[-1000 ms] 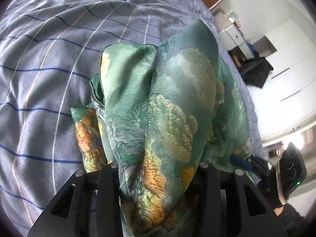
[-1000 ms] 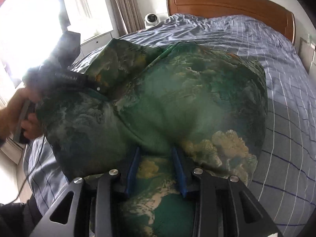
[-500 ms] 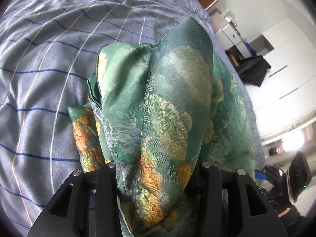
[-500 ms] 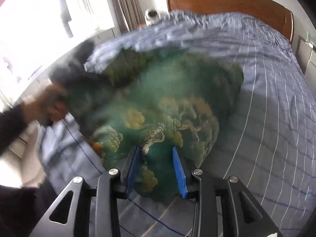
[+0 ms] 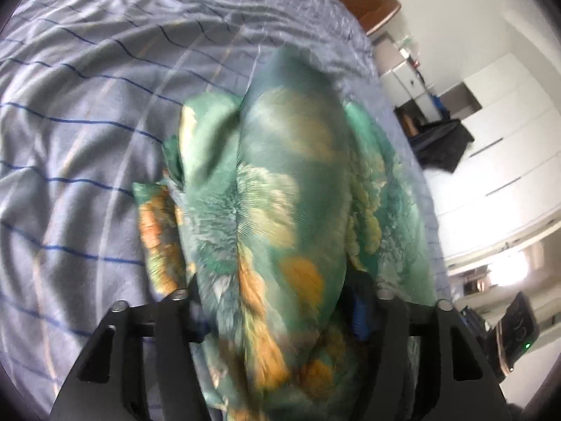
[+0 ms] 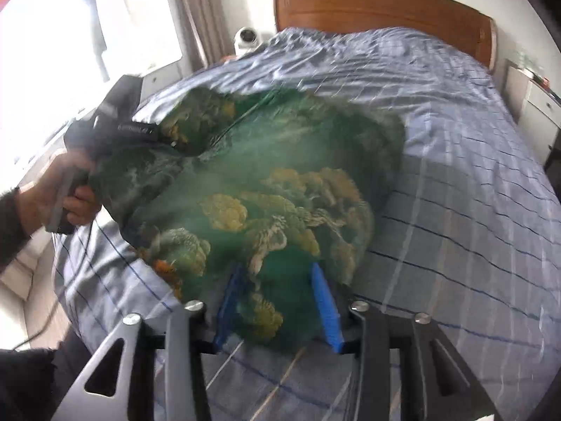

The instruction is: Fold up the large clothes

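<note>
We have the green patterned garment bunched up on the bed, near the foot-side edge, well away from the headboard. Both views are motion-blurred.

Left gripper: clenched on the garment. A thick roll of cloth fills the whole gap between its black fingers and runs forward toward the headboard. Only a sliver of blue pad shows on the right finger. More of the cloth, orange and gold print, spills out to the left of that gripper onto the striped blue-grey duvet.

Right gripper: blue pads stand apart with a fold of the garment between them. Whether they pinch it or it just lies there, we can't tell; the cloth edge is smeared.

In the right wrist view, the left gripper shows at the far side of the garment from the right one, with the left hand wrapped on its handle at the bed's window-side edge. Cloth drapes from it down to the duvet.

Beside the headboard:
- small white round device, window side
- white nightstand, opposite side

Beyond the bed in the left wrist view: white wardrobe with a dark cloth hanging near it.
</note>
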`<state>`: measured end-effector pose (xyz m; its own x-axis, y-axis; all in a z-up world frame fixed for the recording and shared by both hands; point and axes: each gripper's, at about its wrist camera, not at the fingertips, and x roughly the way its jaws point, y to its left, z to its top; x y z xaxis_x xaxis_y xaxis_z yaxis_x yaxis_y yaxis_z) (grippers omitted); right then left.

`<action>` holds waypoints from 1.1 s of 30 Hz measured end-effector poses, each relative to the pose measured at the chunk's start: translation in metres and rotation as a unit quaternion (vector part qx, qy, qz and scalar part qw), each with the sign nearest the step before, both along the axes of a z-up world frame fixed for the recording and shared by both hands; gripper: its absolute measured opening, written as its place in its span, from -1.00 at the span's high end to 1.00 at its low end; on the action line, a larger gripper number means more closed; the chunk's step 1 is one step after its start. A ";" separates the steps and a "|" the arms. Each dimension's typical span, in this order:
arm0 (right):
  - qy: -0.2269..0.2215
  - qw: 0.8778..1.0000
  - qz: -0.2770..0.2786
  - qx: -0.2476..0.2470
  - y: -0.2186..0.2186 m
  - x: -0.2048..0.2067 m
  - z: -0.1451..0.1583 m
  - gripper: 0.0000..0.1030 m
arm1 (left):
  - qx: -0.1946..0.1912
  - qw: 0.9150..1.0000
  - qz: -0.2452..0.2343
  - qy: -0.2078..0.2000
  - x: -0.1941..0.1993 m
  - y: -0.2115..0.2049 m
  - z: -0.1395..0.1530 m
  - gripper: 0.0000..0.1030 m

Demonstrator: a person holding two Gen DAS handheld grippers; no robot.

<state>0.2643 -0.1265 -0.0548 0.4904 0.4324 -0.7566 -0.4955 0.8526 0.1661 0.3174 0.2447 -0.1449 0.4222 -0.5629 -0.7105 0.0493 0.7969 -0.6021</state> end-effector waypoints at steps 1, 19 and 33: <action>-0.004 1.000 -0.002 0.007 -0.006 -0.004 0.004 -0.23 | 0.006 1.000 0.007 -0.003 -0.005 0.007 0.005 -0.36; -0.043 0.994 -0.102 0.000 -0.085 -0.089 -0.018 -0.27 | 0.155 0.974 0.112 -0.123 -0.134 0.019 0.087 -0.88; -0.059 0.994 -0.096 0.002 -0.086 -0.112 -0.020 -0.28 | 0.269 0.932 0.118 -0.212 -0.165 -0.043 0.131 -0.90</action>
